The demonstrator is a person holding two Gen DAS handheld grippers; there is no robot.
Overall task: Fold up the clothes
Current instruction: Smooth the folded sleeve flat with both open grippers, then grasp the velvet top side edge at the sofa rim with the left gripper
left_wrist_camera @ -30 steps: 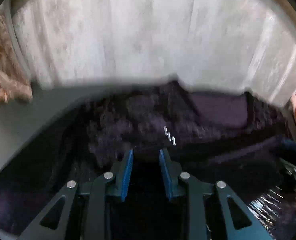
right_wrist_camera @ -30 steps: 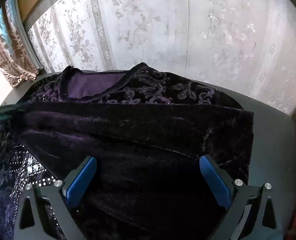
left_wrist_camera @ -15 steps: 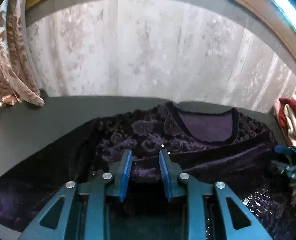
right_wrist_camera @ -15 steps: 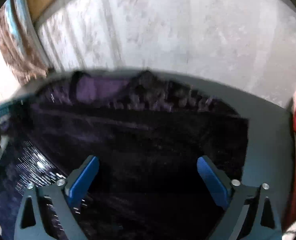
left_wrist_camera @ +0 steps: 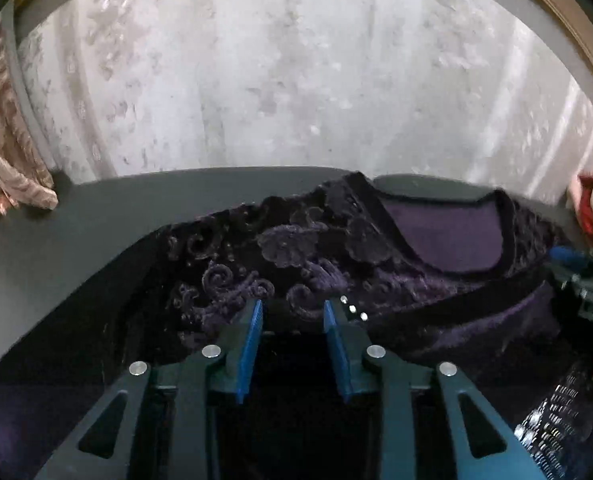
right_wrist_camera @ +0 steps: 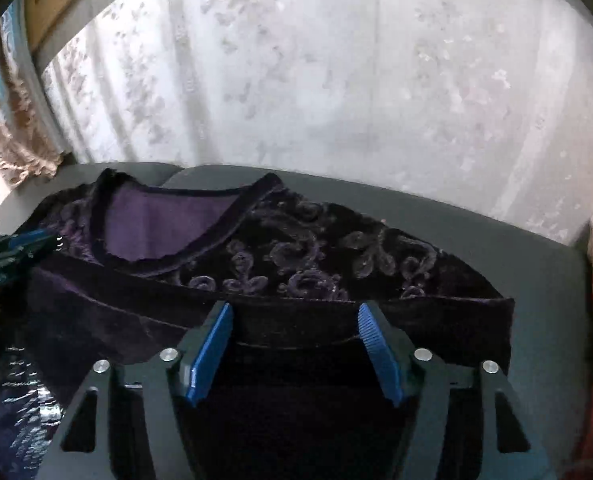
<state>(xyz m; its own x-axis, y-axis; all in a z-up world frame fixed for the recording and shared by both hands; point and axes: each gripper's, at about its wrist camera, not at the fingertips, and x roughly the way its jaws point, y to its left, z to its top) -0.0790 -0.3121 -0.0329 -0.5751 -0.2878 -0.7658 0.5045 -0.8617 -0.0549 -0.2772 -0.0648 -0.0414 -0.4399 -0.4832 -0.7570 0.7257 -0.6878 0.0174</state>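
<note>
Both grippers hover low over the purple dress (right_wrist_camera: 328, 256) spread crosswise on the bench (right_wrist_camera: 476, 236): left gripper (left_wrist_camera: 292, 312) narrowly parted, right gripper (right_wrist_camera: 292, 320) wider, straddling the folded hem.

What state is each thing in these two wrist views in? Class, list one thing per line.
Dark purple velvet garment: spread on the table, lower part folded up over the body.
Grey table: garment lying on it.
Left gripper: open, narrow gap, over the garment.
Right gripper: open wide, over the fold.
Red and white cloth: bunched at the table edge.
</note>
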